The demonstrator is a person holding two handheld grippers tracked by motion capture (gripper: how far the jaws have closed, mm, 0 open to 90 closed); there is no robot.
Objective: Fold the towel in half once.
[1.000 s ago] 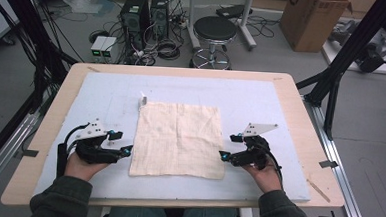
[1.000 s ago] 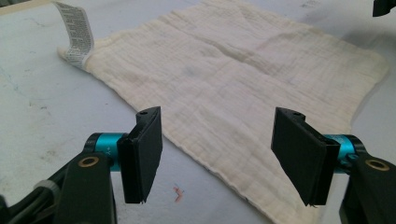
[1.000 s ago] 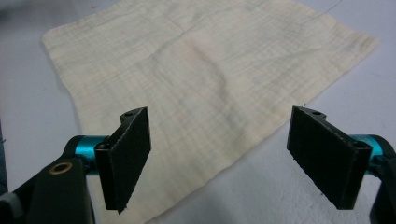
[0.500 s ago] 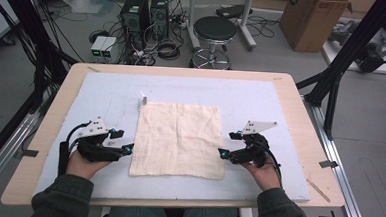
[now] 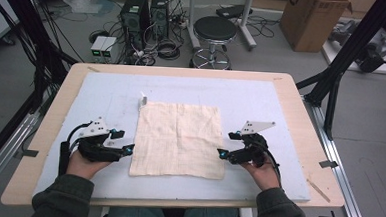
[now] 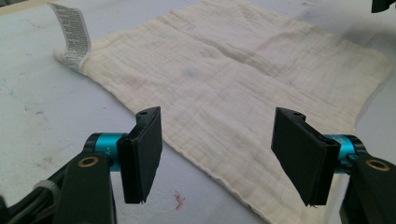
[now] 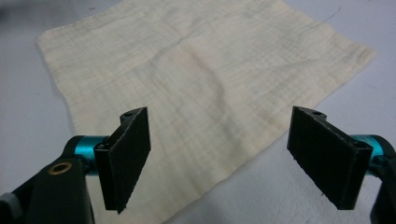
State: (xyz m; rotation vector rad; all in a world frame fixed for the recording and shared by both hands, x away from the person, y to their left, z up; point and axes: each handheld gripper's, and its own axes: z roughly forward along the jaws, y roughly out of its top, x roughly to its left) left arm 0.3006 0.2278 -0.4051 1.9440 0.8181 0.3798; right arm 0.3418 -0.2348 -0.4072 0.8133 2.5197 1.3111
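A cream square cloth (image 5: 178, 138) lies flat on the pale blue mat, with a white care label (image 5: 143, 101) standing up at its far left corner. My left gripper (image 5: 127, 148) rests just off the cloth's left edge, near its front corner, pointing at it. In the left gripper view the cloth (image 6: 233, 88) spreads beyond my open left gripper (image 6: 224, 156), label (image 6: 72, 35) at upper left. My right gripper (image 5: 221, 153) sits at the cloth's right edge, also aimed inward. Its own view shows the cloth (image 7: 187, 79) ahead of the open right gripper (image 7: 231, 156), nothing between the pads.
The mat (image 5: 261, 102) covers a wooden table (image 5: 303, 119) with bare mat on both sides of the cloth. Beyond the far edge stand a black stool (image 5: 214, 32), computer towers (image 5: 146, 11) and a cardboard box (image 5: 313, 17). Black frame posts (image 5: 340, 71) flank the table.
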